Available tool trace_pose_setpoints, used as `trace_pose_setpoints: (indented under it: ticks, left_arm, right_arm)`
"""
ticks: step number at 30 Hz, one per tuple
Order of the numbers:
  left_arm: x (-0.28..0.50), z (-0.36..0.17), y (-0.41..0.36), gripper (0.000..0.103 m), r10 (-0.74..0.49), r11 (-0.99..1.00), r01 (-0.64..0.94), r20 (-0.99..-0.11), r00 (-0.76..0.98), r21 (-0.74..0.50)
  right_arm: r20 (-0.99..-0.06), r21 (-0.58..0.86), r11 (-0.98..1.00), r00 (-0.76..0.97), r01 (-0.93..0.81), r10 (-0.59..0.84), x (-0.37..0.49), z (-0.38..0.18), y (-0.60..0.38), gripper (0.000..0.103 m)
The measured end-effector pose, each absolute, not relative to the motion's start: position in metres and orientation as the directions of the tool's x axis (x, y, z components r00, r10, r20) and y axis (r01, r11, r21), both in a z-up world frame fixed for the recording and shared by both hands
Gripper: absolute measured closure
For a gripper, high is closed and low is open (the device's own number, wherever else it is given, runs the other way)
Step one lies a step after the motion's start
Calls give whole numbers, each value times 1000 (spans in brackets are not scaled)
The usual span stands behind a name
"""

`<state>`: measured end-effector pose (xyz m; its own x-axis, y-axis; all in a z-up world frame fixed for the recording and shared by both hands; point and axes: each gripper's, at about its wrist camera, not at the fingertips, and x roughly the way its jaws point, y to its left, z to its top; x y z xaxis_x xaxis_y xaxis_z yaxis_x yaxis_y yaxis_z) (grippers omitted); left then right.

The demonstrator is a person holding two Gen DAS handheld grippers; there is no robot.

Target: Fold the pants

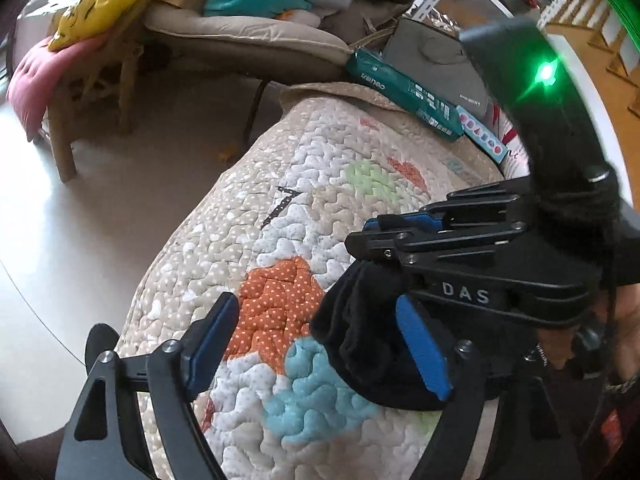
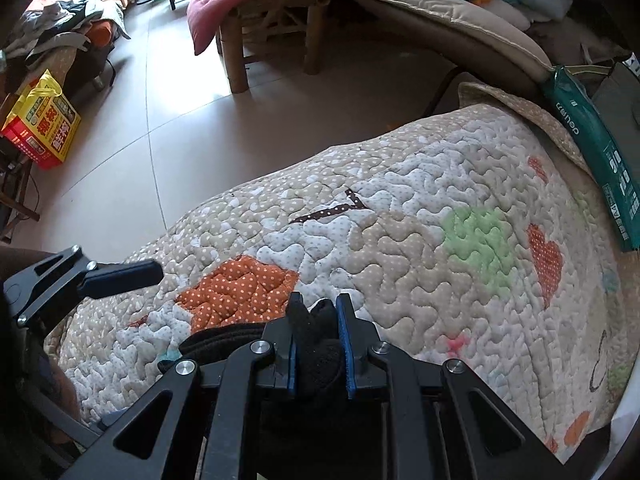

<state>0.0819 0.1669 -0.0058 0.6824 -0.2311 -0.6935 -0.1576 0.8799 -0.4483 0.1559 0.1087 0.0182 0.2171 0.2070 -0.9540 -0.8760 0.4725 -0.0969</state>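
Between the blue pads of the right gripper [image 2: 318, 344] sits a bunched wad of the black pants [image 2: 316, 354] — the jaws stand narrow, pressed against the cloth on both sides. More of the dark fabric trails off to the left of that gripper and lies on the quilted cover [image 2: 400, 248], just below an orange dotted patch [image 2: 236, 294].

The left gripper [image 1: 320, 344] stands wide, its two blue-padded fingers well apart. The pants [image 1: 360, 344] show again here, a black clump lying against the inner face of its right finger (whether that pad actually touches the cloth I cannot tell); the left finger hangs free over the quilt. Directly above and to the right of this clump the right gripper [image 1: 384, 236] comes in from the side, its narrowed tips over the fabric.

Ahead of both grippers the quilt [image 1: 320, 184] runs on — beige and white with a green patch. At its far edge, to the right, lies a teal package [image 2: 592, 140] with a grey box [image 1: 436, 64] beside it. Further ahead stands a wooden chair [image 2: 272, 28] piled with cushions, on a pale tiled floor [image 2: 180, 100].
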Motion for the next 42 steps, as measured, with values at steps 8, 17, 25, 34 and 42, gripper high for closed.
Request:
trace_pose_setpoints:
  ticks: [8, 17, 25, 34, 42]
  left_arm:
    - [97, -24, 135, 60, -298, 920, -45, -772, 562, -388]
    - [93, -5, 113, 86, -346, 914, 17, -759, 551, -404]
    - [117, 9, 61, 86, -458, 854, 36, -717, 526, -519]
    - [146, -22, -36, 84, -511, 841, 78, -739, 438, -535]
    - [126, -17, -60, 47, -509, 856, 147, -758, 407, -496]
  right_arm:
    - [-953, -83, 468, 208, -880, 220, 154, 20, 108, 85]
    - [-944, -59, 493, 209, -868, 255, 159, 26, 95, 85]
    - [-927, -67, 564, 261, -823, 271, 178, 51, 39, 85]
    - [-935, -25, 712, 268, -702, 232, 214, 24, -78, 85]
    - [-916, 42, 862, 324, -506, 235, 232, 4, -172, 38]
